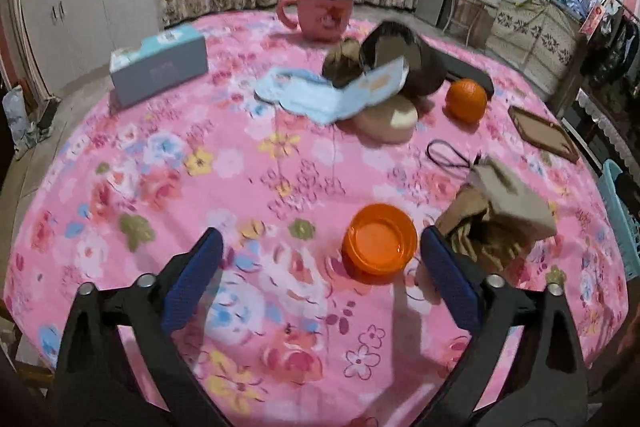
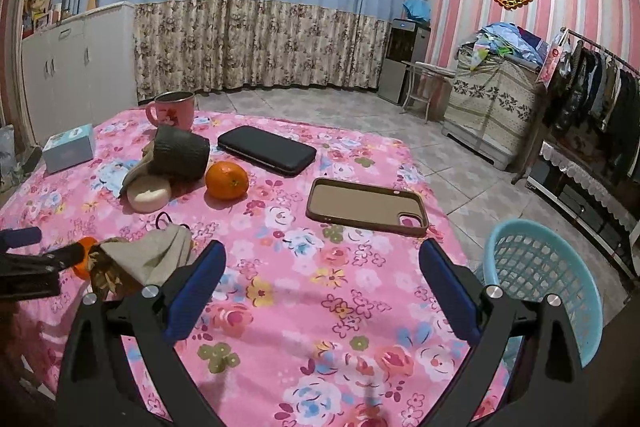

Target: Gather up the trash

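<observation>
**Op:** Pink floral cloth covers the whole worktop [image 1: 168, 163], and my left gripper [image 1: 320, 267] hovers over it with its blue pads spread wide, nothing between them.

**Spotter:** What's nearest?

**Op:** An orange lid [image 1: 379, 239] lies flat just inside the right-hand pad. Just beside that, crumpled brown paper [image 1: 500, 215], clearly trash. Further out, a light blue wrapper [image 1: 320, 95] lies draped against a dark tipped-over cup [image 1: 404, 59], with a round beige puck [image 1: 386, 119] touching the cup's base.

**Spotter:** And the right side?

**Op:** Right gripper [image 2: 322, 275] is also spread open, holding nothing, above bare cloth. A brown phone case [image 2: 366, 207] lies ahead of it, with a black wallet [image 2: 266, 149] and an orange [image 2: 227, 180] beyond.

**Spotter:** Bin?

**Op:** Light blue mesh basket [image 2: 540, 267] sits off the worktop's right edge, just beside my right gripper. Pink mug [image 2: 173, 109] and a tissue box [image 2: 69, 148] stand at the far left.
</observation>
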### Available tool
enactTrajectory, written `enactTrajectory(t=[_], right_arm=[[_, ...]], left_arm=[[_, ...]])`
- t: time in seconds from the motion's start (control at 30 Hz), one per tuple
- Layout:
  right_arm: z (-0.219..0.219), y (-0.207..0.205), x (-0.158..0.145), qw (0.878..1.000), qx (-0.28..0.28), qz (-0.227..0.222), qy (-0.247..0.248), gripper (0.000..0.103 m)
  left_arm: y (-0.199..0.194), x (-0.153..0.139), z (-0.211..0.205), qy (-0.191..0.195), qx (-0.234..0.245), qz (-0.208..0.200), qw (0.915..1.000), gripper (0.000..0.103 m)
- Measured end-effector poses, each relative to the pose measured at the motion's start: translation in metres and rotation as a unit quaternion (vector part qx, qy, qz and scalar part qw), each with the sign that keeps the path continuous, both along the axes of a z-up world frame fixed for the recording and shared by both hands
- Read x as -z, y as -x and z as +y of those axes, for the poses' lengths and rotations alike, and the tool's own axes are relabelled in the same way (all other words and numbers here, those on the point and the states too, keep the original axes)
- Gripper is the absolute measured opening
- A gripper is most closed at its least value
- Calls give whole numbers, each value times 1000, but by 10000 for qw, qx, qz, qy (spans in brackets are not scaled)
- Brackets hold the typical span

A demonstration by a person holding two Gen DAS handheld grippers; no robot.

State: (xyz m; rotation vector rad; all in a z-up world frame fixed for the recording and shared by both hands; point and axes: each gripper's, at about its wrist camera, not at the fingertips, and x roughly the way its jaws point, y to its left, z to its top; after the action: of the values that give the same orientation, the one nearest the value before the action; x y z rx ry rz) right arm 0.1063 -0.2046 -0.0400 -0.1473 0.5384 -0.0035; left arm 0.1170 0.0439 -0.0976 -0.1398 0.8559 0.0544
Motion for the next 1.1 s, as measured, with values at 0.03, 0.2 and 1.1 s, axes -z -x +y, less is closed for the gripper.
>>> enactTrajectory(t=[0.03,0.2,1.1], right_arm=[[0,0,0,10000,-6,-2,15,95],[2,0,1,10000,-21,38,-12,95],[24,-3,15,9973,-579,412,-208,95]], left_arm=[[-1,2,-2,69,47,36,10000,88],[-4,4,-7,165,144,55,9997,81],[-9,-23,7,9,454,-219,9987,38]])
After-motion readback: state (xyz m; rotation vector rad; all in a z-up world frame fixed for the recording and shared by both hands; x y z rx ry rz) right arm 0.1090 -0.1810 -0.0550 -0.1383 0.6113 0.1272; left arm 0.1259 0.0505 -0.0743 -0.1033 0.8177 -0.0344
